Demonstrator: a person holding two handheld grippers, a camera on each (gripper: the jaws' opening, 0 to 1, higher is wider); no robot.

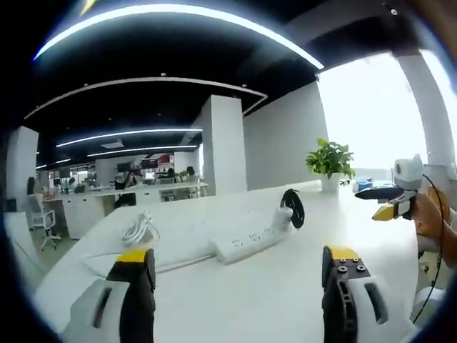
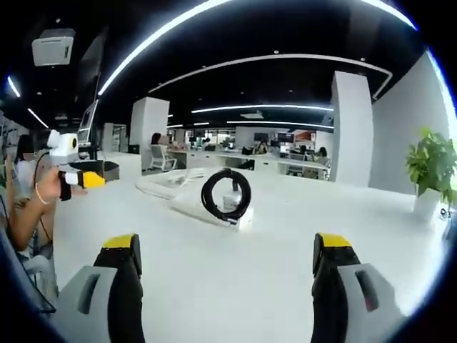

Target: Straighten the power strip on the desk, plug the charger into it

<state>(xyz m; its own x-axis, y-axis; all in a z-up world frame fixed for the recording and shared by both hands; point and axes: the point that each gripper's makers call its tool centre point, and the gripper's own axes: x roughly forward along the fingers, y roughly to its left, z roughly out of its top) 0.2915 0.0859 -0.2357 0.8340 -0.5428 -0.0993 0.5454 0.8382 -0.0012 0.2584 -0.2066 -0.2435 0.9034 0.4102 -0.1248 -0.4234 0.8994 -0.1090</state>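
Open-plan office with ceiling light strips, big white bench point(image 1: 285, 286) up front. From the left gripper view, the left tongs point(image 1: 239, 268) are spread wide with nothing in them. The white power strip point(image 1: 250, 241) lies flat at about 12 o'clock past them, and a coiled black cable point(image 1: 293, 207) sits at its 2 o'clock end. A potted plant point(image 1: 330, 163) stands further back. The right tongs point(image 2: 226, 254) are wide and empty too, held above the bench.

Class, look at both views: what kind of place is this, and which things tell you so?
Most likely an open-plan office: rows of desks with office chairs, long ceiling light strips, and a white desk holding a power strip.
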